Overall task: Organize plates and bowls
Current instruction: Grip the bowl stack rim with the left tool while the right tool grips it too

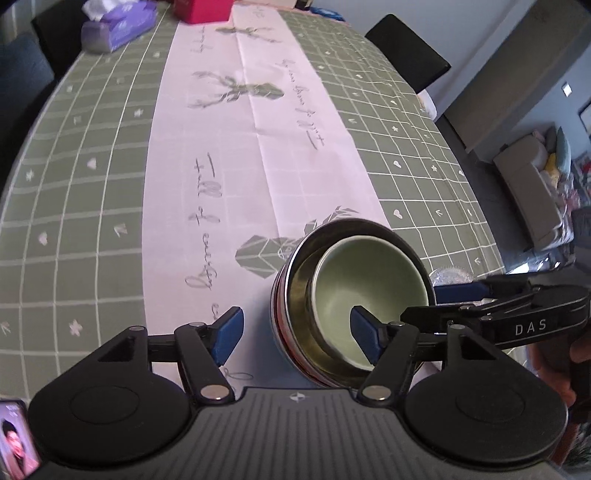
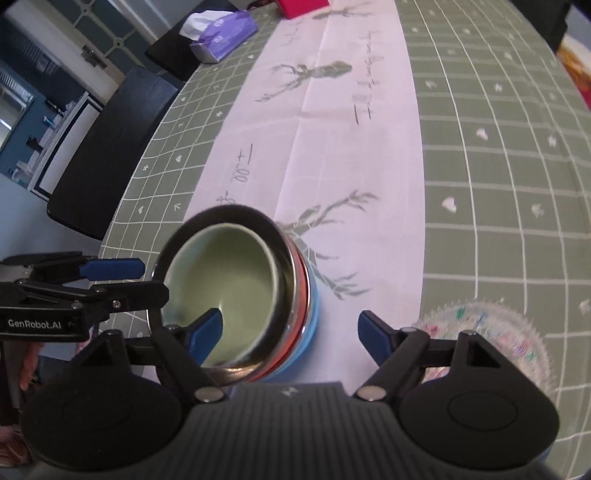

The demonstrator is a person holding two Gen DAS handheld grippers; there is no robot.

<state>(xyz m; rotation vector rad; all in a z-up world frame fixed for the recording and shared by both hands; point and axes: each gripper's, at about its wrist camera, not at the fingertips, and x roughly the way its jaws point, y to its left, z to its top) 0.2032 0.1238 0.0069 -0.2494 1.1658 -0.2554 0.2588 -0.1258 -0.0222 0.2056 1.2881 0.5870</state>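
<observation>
Left wrist view: looks down its open fingers along the table (image 1: 92, 206); bowl stack (image 1: 351, 291) close, right of centre
Right wrist view: same heading; stack (image 2: 236, 291) close, left of centre
Shared: the stack; the deer runner (image 1: 236, 147); the far tissue pack (image 1: 118, 24); each sees the other gripper

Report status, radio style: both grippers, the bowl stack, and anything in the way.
Left gripper open, right gripper open, both at the stack. Green bowl nested in steel bowl. Glass dish beside stack, under right gripper.
</observation>
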